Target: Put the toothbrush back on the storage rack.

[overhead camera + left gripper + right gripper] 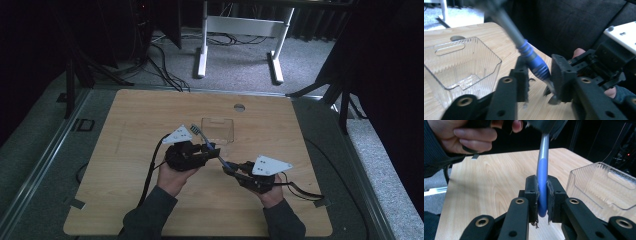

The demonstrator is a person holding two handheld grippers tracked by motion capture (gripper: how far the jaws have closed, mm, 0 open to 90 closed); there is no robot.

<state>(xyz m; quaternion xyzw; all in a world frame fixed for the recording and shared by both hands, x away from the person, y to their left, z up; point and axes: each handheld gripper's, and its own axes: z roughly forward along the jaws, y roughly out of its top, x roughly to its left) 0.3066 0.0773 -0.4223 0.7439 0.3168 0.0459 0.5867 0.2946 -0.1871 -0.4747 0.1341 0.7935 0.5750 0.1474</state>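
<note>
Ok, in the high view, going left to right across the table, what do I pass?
Left claw → clear plastic bin, set farther back → right claw, with the toothbrush running between the two claws.

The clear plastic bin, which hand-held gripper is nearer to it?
Left. The left hand-held gripper sits just in front of the clear bin; the right hand-held gripper is farther back toward the person.

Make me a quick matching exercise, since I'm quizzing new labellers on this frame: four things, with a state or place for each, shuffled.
Things:
1. toothbrush
2. clear bin
3. right gripper
4. left gripper

States:
A. empty, standing on the table
B. shut on the blue handle end
C. held in the air between both grippers
D. fingers apart around the handle

Pairs: 1-C, 2-A, 3-B, 4-D
</note>
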